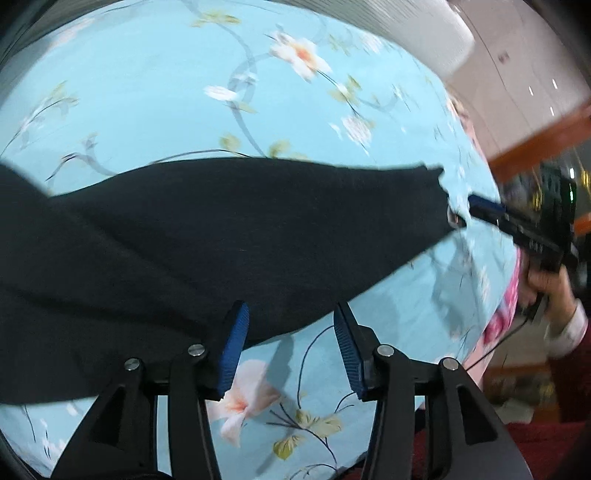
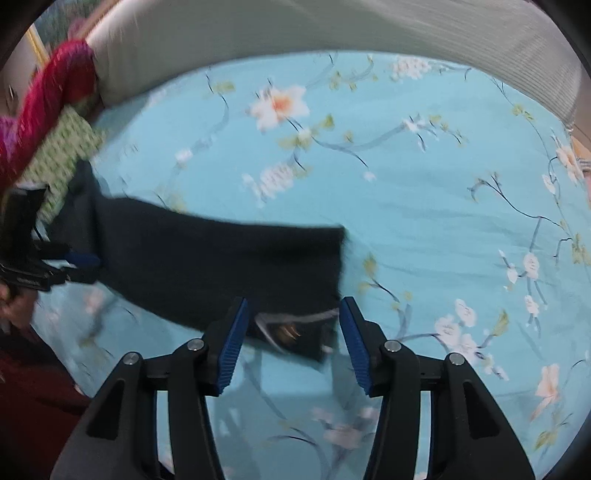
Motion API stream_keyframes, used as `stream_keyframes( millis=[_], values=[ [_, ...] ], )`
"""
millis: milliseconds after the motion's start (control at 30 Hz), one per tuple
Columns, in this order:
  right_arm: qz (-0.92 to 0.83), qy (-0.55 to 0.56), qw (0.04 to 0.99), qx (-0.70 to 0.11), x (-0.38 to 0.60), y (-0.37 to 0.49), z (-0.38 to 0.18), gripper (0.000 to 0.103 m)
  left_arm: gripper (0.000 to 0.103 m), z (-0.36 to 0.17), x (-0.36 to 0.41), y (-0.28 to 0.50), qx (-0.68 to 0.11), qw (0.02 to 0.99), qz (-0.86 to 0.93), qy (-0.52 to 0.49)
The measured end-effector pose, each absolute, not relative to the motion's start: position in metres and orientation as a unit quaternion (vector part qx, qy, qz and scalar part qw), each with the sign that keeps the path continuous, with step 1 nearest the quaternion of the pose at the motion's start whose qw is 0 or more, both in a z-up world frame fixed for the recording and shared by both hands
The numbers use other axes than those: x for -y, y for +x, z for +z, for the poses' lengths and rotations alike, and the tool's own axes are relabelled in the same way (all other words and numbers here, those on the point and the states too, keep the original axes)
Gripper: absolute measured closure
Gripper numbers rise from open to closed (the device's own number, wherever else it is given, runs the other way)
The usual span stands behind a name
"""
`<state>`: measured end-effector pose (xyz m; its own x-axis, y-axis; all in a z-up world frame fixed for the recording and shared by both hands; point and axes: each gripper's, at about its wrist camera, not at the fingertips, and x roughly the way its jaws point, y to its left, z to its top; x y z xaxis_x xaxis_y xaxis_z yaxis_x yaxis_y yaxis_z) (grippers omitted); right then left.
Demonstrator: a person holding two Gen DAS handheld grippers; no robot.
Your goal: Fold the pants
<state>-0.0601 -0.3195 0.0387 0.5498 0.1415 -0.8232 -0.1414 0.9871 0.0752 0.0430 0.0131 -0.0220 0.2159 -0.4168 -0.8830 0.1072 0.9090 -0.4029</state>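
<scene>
Black pants (image 1: pixel 229 229) lie stretched across a light blue floral bed sheet (image 1: pixel 147 92). My left gripper (image 1: pixel 290 317) is open, its blue pads over the near edge of the pants, not holding them. In the left wrist view the right gripper (image 1: pixel 476 208) sits at the far right end of the pants. In the right wrist view the pants (image 2: pixel 207 266) run left from my open right gripper (image 2: pixel 291 314), whose jaws straddle the pants' end with a label showing. The left gripper (image 2: pixel 79 264) shows at the left end of the pants.
A pale headboard (image 2: pixel 332 29) borders the far side of the bed. A red and green patterned bundle of cloth (image 2: pixel 55 122) lies at the bed's left corner. The person's dark red sleeve (image 1: pixel 569 350) is at the right.
</scene>
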Motion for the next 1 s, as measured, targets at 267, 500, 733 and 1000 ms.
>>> stream_keyframes(
  millis=[267,500,733,1000],
  values=[
    [0.168,0.031,0.87,-0.463,0.245,-0.034,0.031,0.049,0.041,-0.001,-0.071,0.046,-0.587,0.786,-0.072,-0.182],
    [0.239,0.007,0.847,-0.475,0.173,-0.013,0.017,0.049,0.034,0.009,-0.123,0.061,-0.585,0.784,0.017,-0.207],
    [0.297,-0.012,0.823,-0.483,0.113,0.008,0.007,0.049,0.03,0.019,-0.177,0.097,-0.588,0.765,0.138,-0.226],
    [0.354,-0.033,0.797,-0.488,0.049,0.037,-0.004,0.046,0.028,0.011,-0.226,0.148,-0.604,0.73,0.246,-0.204]
  ],
)
